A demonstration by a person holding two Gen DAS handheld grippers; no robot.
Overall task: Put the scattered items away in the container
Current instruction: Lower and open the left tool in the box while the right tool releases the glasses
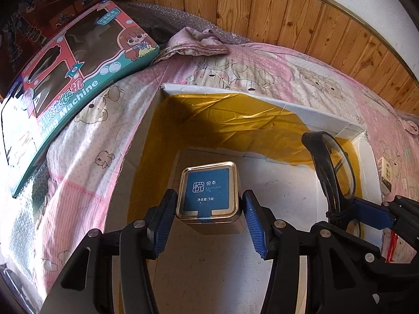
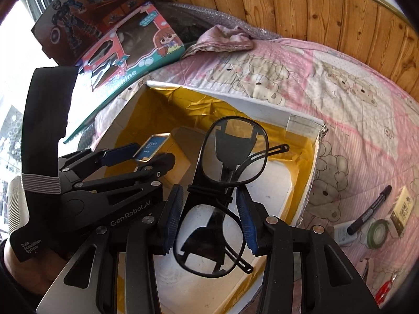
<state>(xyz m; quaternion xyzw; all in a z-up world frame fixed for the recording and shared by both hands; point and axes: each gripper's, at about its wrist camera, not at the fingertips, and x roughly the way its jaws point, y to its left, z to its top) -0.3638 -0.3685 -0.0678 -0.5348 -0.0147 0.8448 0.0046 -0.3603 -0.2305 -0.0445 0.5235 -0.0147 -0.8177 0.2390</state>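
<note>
A white cardboard box (image 1: pixel 288 107) lined with gold foil lies open on a pink bear-print quilt. My left gripper (image 1: pixel 209 195) is down inside it, shut on a gold tea tin (image 1: pixel 209 192) with a blue label; the tin stands upright near the box floor. From the right wrist view that tin (image 2: pixel 153 146) sits toward the box's left side. My right gripper (image 2: pixel 209 191) is shut on a folded pair of black glasses (image 2: pixel 235 151), held above the box (image 2: pixel 235 104) interior with one lens sticking up past the fingertips. The same glasses (image 1: pixel 337 167) show at the right of the left wrist view.
A black marker (image 2: pixel 370 210), a green tape roll (image 2: pixel 377 233) and a small cream box (image 2: pixel 402 209) lie on the quilt right of the container. Toy boxes (image 1: pixel 78 60) lean at the far left. A wood-panelled wall runs behind the bed.
</note>
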